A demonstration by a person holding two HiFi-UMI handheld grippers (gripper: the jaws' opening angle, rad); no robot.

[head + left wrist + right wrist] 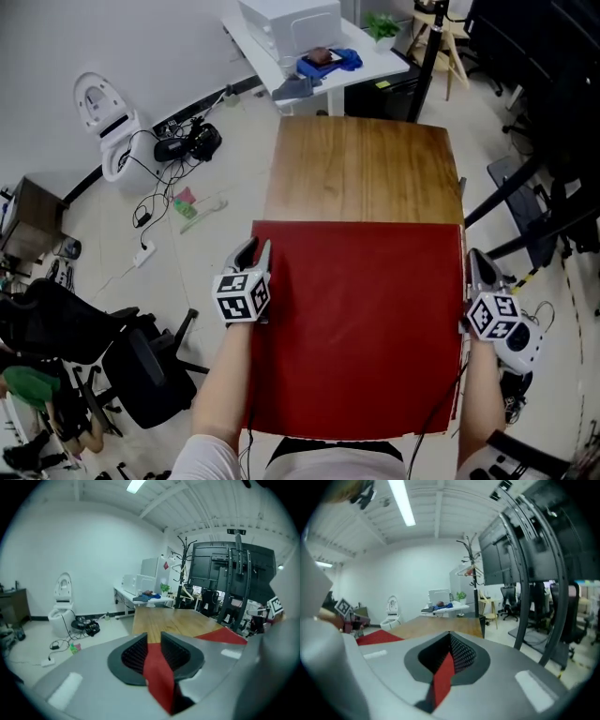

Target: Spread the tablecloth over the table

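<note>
A red tablecloth (361,319) covers the near half of the wooden table (361,169); the far half is bare wood. At the cloth's left edge is my left gripper (255,251). In the left gripper view its jaws (153,641) stand apart, a strip of red cloth (157,672) lies loose between them, and wood shows through the gap. My right gripper (473,261) is at the cloth's right edge. In the right gripper view its jaws (450,637) meet, pinching a fold of the cloth (443,677).
A white desk (375,66) with a printer and blue items stands beyond the table's far end. On the floor to the left are a white toilet seat (103,122), cables (178,145) and a black office chair (141,366). Black chairs (534,197) crowd the right side.
</note>
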